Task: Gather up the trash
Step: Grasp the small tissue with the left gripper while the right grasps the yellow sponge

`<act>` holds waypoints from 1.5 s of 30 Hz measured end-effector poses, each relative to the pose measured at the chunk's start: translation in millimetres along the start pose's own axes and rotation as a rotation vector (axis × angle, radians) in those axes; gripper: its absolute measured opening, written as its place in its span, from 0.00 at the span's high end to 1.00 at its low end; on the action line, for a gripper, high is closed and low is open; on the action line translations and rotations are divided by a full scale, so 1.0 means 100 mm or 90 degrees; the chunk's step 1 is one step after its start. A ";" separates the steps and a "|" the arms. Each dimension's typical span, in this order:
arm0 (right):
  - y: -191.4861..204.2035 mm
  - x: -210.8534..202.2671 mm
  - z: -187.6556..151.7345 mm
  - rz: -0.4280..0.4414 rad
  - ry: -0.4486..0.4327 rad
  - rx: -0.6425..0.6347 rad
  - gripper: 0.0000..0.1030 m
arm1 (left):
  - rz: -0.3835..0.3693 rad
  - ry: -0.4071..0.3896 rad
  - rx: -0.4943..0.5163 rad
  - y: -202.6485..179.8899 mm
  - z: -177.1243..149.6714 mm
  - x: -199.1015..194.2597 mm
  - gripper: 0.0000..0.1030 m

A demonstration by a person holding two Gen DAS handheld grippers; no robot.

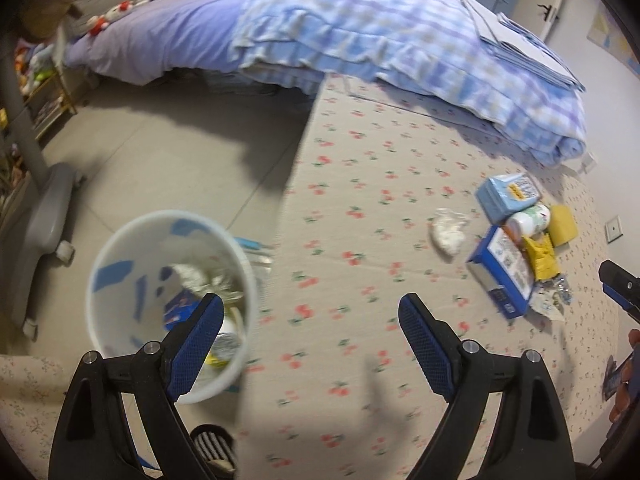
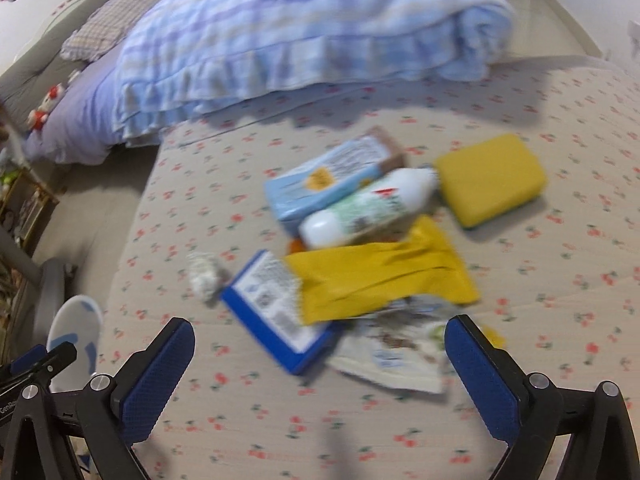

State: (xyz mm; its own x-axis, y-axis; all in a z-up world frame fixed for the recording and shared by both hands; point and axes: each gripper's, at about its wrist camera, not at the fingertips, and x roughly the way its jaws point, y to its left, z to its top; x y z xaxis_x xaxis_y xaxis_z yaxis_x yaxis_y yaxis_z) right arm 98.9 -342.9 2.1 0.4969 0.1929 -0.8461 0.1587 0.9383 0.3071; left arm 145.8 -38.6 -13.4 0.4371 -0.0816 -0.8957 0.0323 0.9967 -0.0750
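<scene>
My left gripper (image 1: 310, 312) stands open and empty over the edge of a cherry-print mat (image 1: 360, 184). Its left finger overlaps a white bin (image 1: 120, 280) that holds foil and wrappers. My right gripper (image 2: 320, 344) is wide open and empty just short of a trash pile on the mat. The pile has a blue box (image 2: 276, 308), a yellow bag (image 2: 380, 276), a white bottle (image 2: 368, 208), a light blue pack (image 2: 332, 180), a yellow sponge (image 2: 490, 178) and a pale wrapper (image 2: 392, 356). A crumpled tissue (image 2: 204, 276) lies left of the box.
A bed with a blue checked quilt (image 1: 380, 40) hangs over the mat's far side. A grey wheeled chair base (image 1: 44, 216) stands on the tiled floor left of the bin. A toy shelf (image 1: 44, 92) sits at the far left, and a wall (image 1: 608, 160) bounds the right.
</scene>
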 end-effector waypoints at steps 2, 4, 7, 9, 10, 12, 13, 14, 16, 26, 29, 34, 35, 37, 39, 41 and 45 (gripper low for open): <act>-0.17 -0.04 0.02 -0.010 -0.003 0.012 0.00 | -0.009 0.004 0.007 -0.13 0.02 0.05 0.12; -0.33 -0.07 0.03 -0.017 -0.004 0.026 0.00 | -0.018 0.007 0.017 -0.29 0.05 0.11 0.12; -0.55 -0.11 0.05 -0.026 -0.001 0.051 0.00 | -0.029 0.013 0.036 -0.52 0.10 0.22 0.12; -0.68 -0.11 0.04 -0.031 0.003 0.066 0.00 | -0.035 0.017 0.042 -0.63 0.14 0.30 0.12; -0.74 -0.11 0.05 -0.034 0.005 0.073 0.00 | -0.039 0.020 0.040 -0.68 0.17 0.36 0.12; -0.82 -0.10 0.04 -0.039 0.011 0.084 0.00 | -0.050 0.026 0.025 -0.75 0.22 0.48 0.12; -0.85 -0.09 0.04 -0.040 0.014 0.087 0.00 | -0.051 0.027 0.018 -0.77 0.24 0.52 0.12; -0.89 -0.07 0.04 -0.042 0.017 0.092 0.00 | -0.050 0.027 0.010 -0.79 0.26 0.56 0.12; -0.96 -0.01 0.06 -0.045 0.026 0.101 0.00 | -0.058 0.027 -0.010 -0.84 0.30 0.66 0.12; -1.33 0.26 0.26 -0.041 0.037 0.197 0.00 | -0.096 0.009 -0.073 -0.96 0.40 1.01 0.43; -1.47 0.31 0.36 -0.030 0.024 0.252 0.00 | -0.104 0.004 -0.072 -0.98 0.44 1.02 0.64; -1.52 0.47 0.53 -0.021 0.000 0.288 0.03 | -0.113 0.005 -0.058 -1.07 0.45 1.04 0.80; -1.52 0.51 0.56 -0.024 -0.004 0.291 0.05 | -0.111 0.003 -0.054 -1.08 0.46 1.03 0.81; -1.50 0.62 0.59 -0.025 -0.004 0.295 0.15 | -0.114 0.005 -0.054 -1.07 0.47 1.03 0.85; -1.50 0.72 0.60 -0.019 0.003 0.302 0.22 | -0.113 0.008 -0.053 -1.04 0.46 1.01 0.86; -1.48 0.78 0.60 -0.019 -0.001 0.308 0.26 | -0.113 0.007 -0.053 -1.01 0.45 1.00 0.86; -1.36 0.84 0.63 -0.022 -0.008 0.281 0.46 | -0.114 0.005 -0.048 -0.98 0.45 0.96 0.87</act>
State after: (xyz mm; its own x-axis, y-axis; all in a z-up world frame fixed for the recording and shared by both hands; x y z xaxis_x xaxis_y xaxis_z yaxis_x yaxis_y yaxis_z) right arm 172.9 -472.2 -83.0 0.4947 0.1578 -0.8546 0.5230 0.7313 0.4378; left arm 225.1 -143.9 -72.0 0.4238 -0.2577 -0.8683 0.0409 0.9631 -0.2659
